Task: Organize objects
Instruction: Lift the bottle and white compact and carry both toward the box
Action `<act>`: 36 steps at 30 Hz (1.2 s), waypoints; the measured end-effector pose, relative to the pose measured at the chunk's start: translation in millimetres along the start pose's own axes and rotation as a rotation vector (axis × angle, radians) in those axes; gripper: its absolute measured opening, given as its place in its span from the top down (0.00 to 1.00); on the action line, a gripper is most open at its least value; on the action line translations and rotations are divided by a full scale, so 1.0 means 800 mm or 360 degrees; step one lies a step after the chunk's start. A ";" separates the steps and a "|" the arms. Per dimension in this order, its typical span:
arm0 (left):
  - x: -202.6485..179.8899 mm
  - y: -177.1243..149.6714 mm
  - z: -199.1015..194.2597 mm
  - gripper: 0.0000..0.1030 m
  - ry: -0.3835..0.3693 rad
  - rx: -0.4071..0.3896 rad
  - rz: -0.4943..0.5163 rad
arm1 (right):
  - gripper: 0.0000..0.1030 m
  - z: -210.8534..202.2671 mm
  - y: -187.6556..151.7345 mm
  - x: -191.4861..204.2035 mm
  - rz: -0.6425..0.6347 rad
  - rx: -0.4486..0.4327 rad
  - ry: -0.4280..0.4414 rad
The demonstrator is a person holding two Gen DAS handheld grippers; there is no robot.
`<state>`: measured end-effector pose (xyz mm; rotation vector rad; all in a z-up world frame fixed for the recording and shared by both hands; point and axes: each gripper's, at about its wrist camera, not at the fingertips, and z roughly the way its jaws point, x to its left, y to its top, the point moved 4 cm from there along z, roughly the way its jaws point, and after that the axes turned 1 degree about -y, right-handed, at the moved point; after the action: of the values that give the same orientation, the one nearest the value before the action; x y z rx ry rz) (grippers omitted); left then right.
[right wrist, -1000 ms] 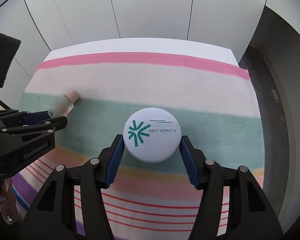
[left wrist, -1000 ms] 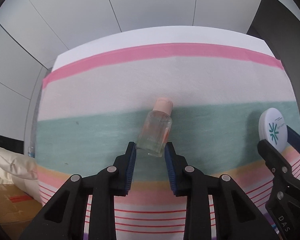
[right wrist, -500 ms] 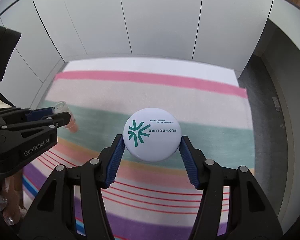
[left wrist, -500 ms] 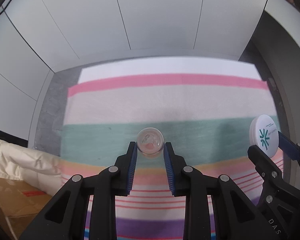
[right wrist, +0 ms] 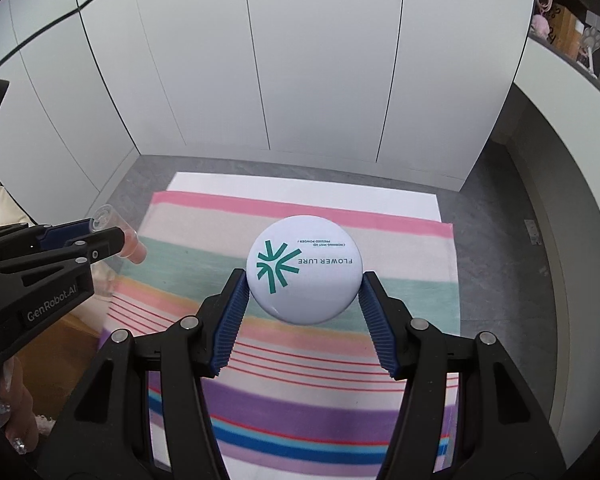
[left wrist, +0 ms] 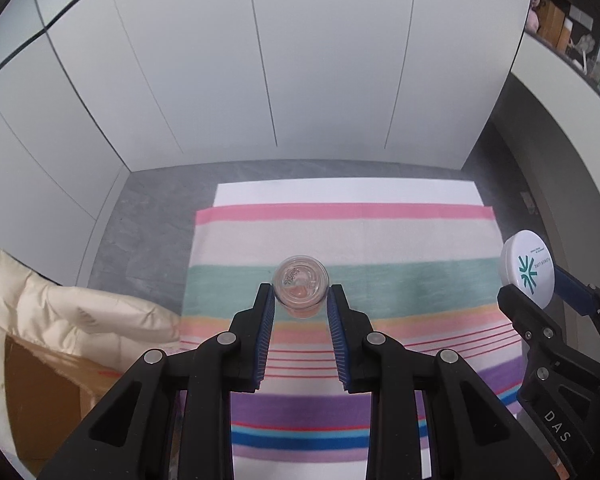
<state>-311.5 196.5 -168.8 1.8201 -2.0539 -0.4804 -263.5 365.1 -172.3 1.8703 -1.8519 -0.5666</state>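
Observation:
My left gripper (left wrist: 300, 294) is shut on a small clear bottle (left wrist: 300, 285) with a pink cap, held high above the striped cloth (left wrist: 340, 236); I look at its round base. In the right wrist view the same bottle (right wrist: 116, 232) hangs cap-down in the left gripper (right wrist: 104, 236) at the left edge. My right gripper (right wrist: 303, 284) is shut on a round white compact (right wrist: 303, 274) with a teal logo and the words FLOWER LURE. That compact (left wrist: 528, 268) also shows at the right of the left wrist view, held by the right gripper (left wrist: 532, 292).
The striped cloth (right wrist: 300, 360) lies on a white table (right wrist: 300, 186) over a grey floor (left wrist: 148, 216), before white wall panels. A cream padded cloth (left wrist: 60, 312) over a cardboard box (left wrist: 48, 392) sits at the left. A hand (right wrist: 16, 412) holds the left gripper's handle.
Both grippers have risen well above the cloth with their objects. The bottle, lying on the cloth a second ago, now hangs lifted in the left gripper, base toward the camera.

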 end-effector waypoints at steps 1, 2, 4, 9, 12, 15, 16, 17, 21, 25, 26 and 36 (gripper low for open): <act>0.004 -0.002 -0.009 0.73 -0.0008 -0.0007 -0.0012 | 0.43 -0.008 0.000 0.003 -0.0001 -0.0006 0.0000; 0.007 -0.004 -0.014 0.73 -0.0013 -0.0011 -0.0019 | 0.43 -0.016 -0.001 0.006 -0.0004 -0.0009 0.0002; 0.014 -0.008 -0.029 0.73 -0.0014 -0.0024 -0.0034 | 0.43 -0.028 -0.001 0.011 -0.0006 -0.0014 0.0007; 0.032 -0.019 -0.050 0.73 -0.0014 -0.0043 -0.0071 | 0.43 -0.048 -0.006 0.025 -0.0030 -0.0019 0.0006; 0.044 -0.024 -0.060 0.73 -0.0015 -0.0042 -0.0094 | 0.43 -0.051 -0.008 0.036 -0.0050 -0.0007 0.0004; 0.061 -0.031 -0.067 0.73 -0.0003 -0.0046 -0.0114 | 0.43 -0.052 -0.010 0.055 -0.0076 0.0000 0.0025; 0.070 -0.035 -0.069 0.73 -0.0001 -0.0043 -0.0127 | 0.43 -0.051 -0.011 0.065 -0.0091 0.0003 0.0033; 0.079 -0.037 -0.070 0.73 -0.0001 -0.0041 -0.0139 | 0.43 -0.051 -0.012 0.073 -0.0104 0.0006 0.0040; 0.130 -0.055 -0.086 0.73 0.0050 -0.0042 -0.0217 | 0.43 -0.055 -0.017 0.133 -0.0203 0.0017 0.0106; 0.203 -0.088 -0.109 0.73 0.0139 -0.0029 -0.0317 | 0.43 -0.062 -0.025 0.212 -0.0330 0.0022 0.0202; 0.223 -0.099 -0.114 0.73 0.0166 -0.0016 -0.0332 | 0.43 -0.066 -0.029 0.236 -0.0368 0.0021 0.0232; 0.401 -0.209 -0.162 0.73 0.0420 0.0066 -0.0534 | 0.43 -0.102 -0.068 0.445 -0.0612 0.0046 0.0502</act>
<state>-139.6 -143.7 -121.2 2.1361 -1.6045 -0.2651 -166.0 11.9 -130.0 2.2054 -1.3167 -0.3392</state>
